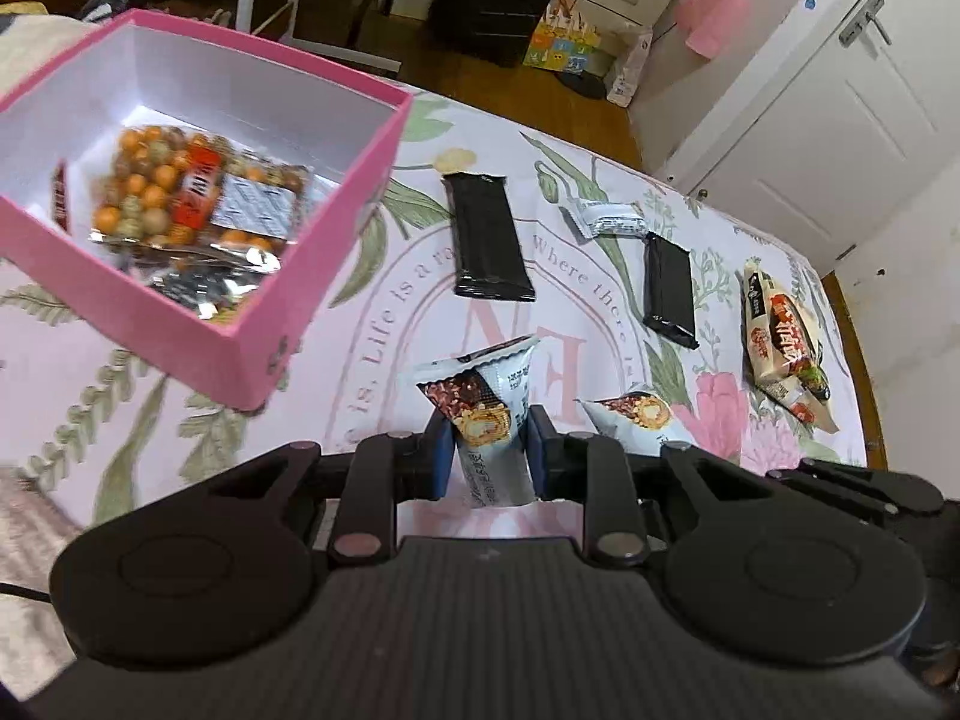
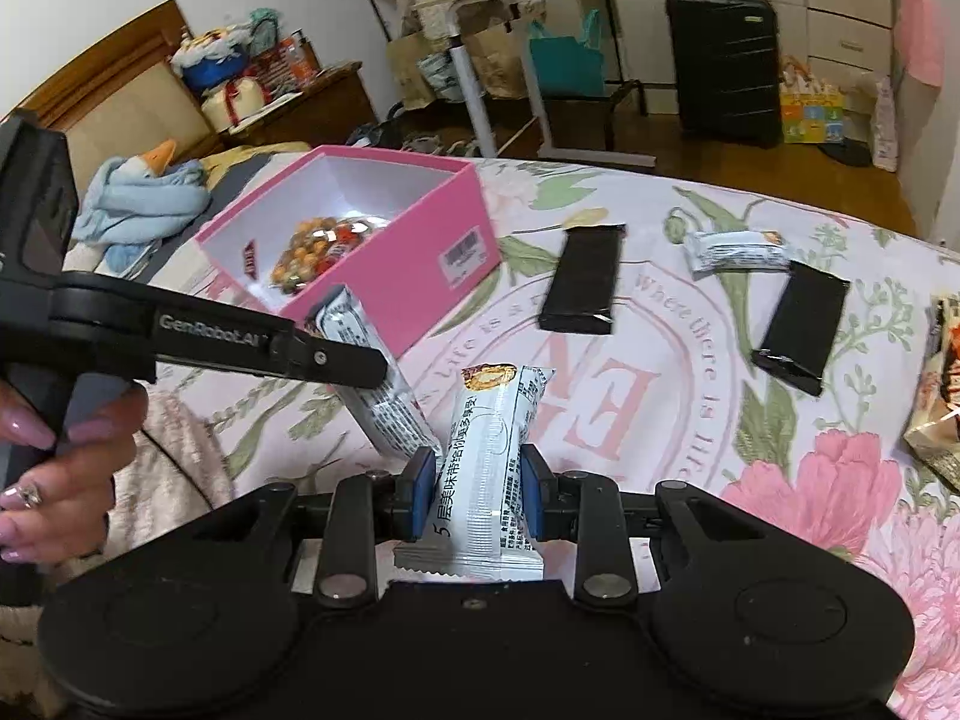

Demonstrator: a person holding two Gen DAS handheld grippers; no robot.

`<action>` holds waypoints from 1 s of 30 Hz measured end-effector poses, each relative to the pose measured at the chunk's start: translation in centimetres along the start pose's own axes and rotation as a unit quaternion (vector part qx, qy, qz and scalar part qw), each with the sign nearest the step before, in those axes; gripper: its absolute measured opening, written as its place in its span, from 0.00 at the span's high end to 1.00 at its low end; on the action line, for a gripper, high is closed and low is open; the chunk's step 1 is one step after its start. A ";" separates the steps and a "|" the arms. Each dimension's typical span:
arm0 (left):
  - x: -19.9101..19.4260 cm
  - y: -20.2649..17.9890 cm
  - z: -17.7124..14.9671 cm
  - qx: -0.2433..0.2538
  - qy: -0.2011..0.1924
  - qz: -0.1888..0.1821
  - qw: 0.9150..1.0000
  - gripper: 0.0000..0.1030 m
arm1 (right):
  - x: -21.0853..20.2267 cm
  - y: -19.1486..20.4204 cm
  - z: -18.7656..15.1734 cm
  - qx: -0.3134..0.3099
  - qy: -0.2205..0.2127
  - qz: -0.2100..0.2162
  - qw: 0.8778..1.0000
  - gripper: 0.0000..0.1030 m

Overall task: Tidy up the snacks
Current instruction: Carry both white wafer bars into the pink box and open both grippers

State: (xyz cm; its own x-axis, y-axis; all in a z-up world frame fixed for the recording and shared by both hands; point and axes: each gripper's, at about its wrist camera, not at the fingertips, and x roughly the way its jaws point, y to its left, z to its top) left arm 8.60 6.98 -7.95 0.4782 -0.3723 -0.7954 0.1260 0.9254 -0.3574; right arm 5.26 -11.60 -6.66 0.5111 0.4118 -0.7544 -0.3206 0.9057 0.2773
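Note:
My left gripper (image 1: 487, 447) is shut on a white snack bar (image 1: 480, 408), held above the bed. It also shows from the side in the right wrist view (image 2: 360, 369), with its bar (image 2: 378, 402). My right gripper (image 2: 478, 495) is shut on another white snack bar (image 2: 489, 462); that bar's tip shows in the left wrist view (image 1: 636, 417). The open pink box (image 1: 336, 228) lies up left and holds a bag of orange nuts (image 1: 180, 192); it also shows in the right wrist view (image 2: 408, 264).
On the flowered bedspread (image 1: 540, 312) lie two black bars (image 1: 489, 237) (image 1: 669, 288), a small white bar (image 1: 606, 219) and a beige noodle pack (image 1: 780, 336). A black suitcase (image 2: 723, 57), a desk and a door stand beyond the bed.

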 end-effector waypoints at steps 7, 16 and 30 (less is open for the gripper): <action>-4.6 1.7 0.1 0.017 -0.002 0.031 0.999 0.77 | -0.4 3.4 2.3 -0.043 0.021 0.039 0.998 0.67; -10.1 5.2 2.8 -0.001 -0.068 0.059 0.996 0.77 | 0.3 9.1 7.5 -0.106 -0.009 0.093 0.990 0.67; -4.6 9.4 10.4 -0.023 -0.072 0.113 0.991 0.77 | 9.8 10.3 14.8 -0.151 -0.061 0.030 0.986 0.67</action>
State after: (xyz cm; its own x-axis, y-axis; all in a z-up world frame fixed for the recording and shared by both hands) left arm 16.63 18.09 -2.59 0.6083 -0.1398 -0.7813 -0.0365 0.9784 -0.2035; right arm 18.79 3.22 -2.39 0.5701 0.4893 -0.6600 -0.5669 0.8157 0.1150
